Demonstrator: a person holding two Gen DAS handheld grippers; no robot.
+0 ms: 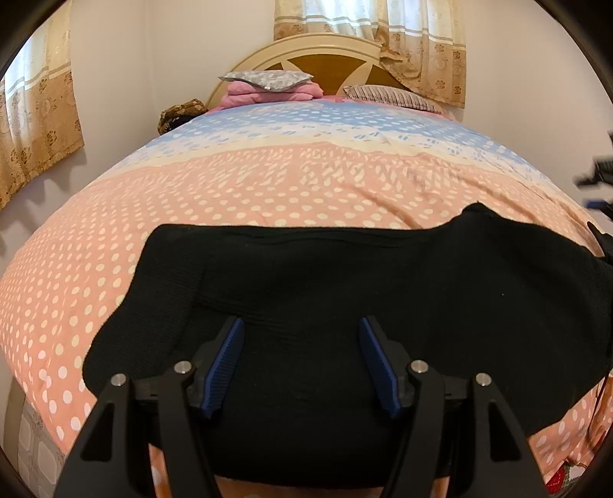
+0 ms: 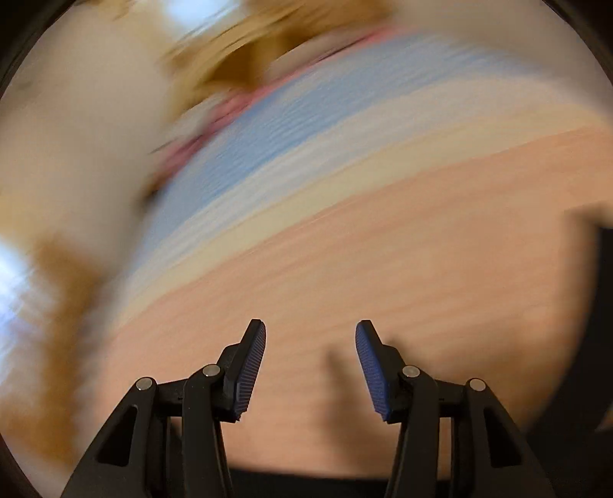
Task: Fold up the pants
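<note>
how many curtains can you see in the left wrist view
2. One curtain hangs on the wall at the far left; the other curtain hangs behind the headboard at the top. More may lie outside the frame.

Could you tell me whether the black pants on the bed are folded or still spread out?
Folded, at least partly: the pants form one compact black slab on the bed, no separate legs showing. How many folds, cannot tell.

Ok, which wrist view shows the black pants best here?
The left wrist view: the black pants lie sharp across the polka-dot bedspread, under the open left gripper. The right wrist view is motion-blurred and shows only dark slivers at its right and bottom edges, possibly the pants, beyond the open right gripper.
</note>
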